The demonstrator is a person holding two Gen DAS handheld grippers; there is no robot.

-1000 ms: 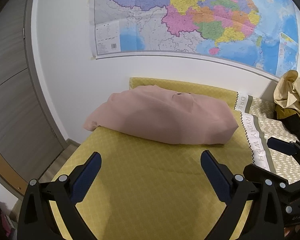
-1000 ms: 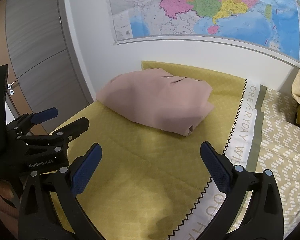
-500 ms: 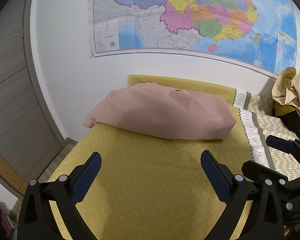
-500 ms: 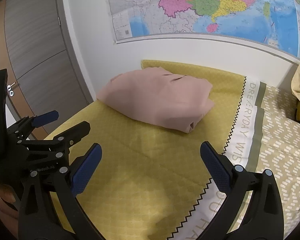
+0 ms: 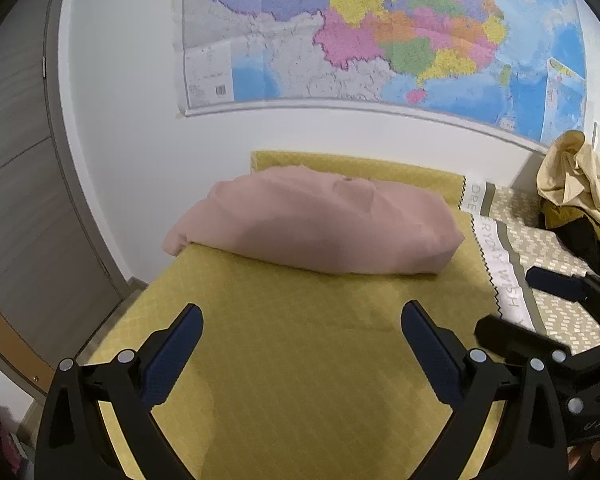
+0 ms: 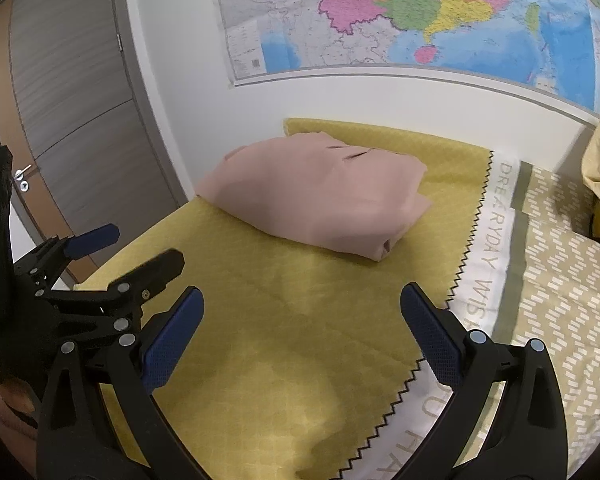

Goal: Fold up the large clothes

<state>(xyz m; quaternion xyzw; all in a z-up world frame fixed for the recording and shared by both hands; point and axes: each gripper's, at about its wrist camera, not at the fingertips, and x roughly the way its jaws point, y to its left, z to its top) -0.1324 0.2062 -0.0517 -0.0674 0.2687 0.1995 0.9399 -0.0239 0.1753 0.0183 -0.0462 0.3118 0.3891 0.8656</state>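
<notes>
Both grippers are held wide open with nothing between their blue pads — the left gripper (image 5: 302,344) and the right gripper (image 6: 302,324) are seen side by side above the yellow bedcover (image 5: 300,360). One folded pink garment (image 6: 320,196) is laid on the far part of this cover, near the white wall. One map (image 5: 380,32) is hung above, and one heap of clothes (image 5: 576,192) — beige, mustard and black — is seen at the right.
</notes>
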